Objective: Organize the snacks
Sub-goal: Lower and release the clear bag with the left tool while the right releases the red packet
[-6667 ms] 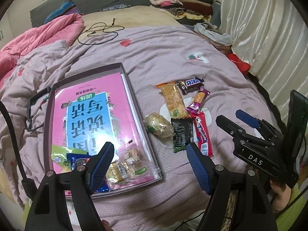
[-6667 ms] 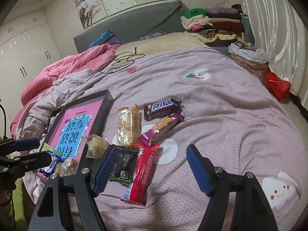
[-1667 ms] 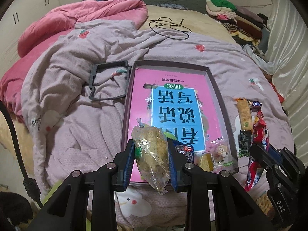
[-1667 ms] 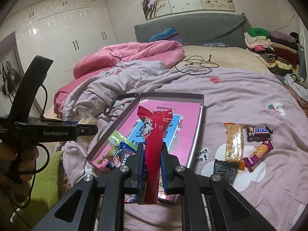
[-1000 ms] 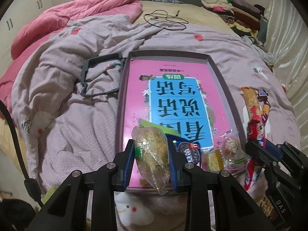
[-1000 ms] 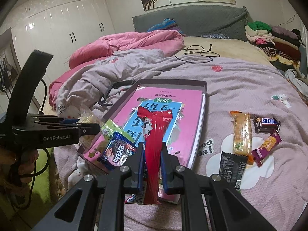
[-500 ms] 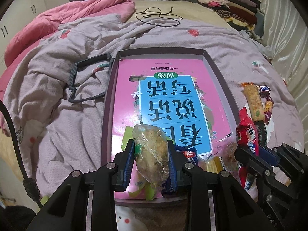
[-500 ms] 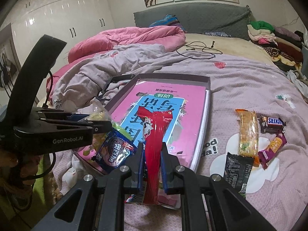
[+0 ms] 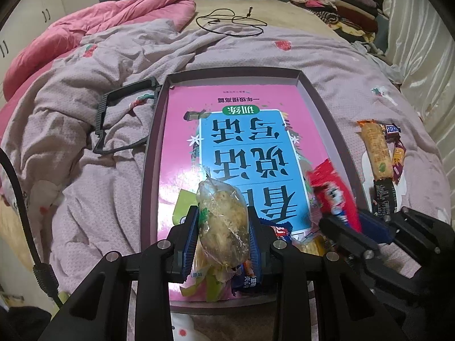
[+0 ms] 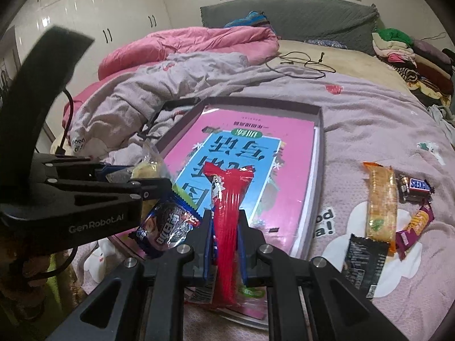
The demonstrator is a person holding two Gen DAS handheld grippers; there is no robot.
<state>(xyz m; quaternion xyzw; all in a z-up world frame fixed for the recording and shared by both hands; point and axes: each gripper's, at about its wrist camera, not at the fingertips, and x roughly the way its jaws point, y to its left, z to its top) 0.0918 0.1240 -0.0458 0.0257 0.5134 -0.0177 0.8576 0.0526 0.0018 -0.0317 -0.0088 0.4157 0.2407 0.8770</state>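
Observation:
My left gripper is shut on a clear bag with a pale bun, held over the near end of a shallow purple tray lined with a pink and blue book. My right gripper is shut on a long red snack packet, also over the tray's near end. The red packet shows in the left wrist view at the tray's right side. Several small snacks, one a blue cookie pack, lie in the tray's near end.
On the purple quilt right of the tray lie an orange cracker pack, a Snickers bar, a purple bar and a black packet. A black plastic frame lies left of the tray. A pink duvet and folded clothes are beyond.
Both grippers have moved forward over the tray's near end, each still holding its snack. The red packet has come in over the tray's right side.

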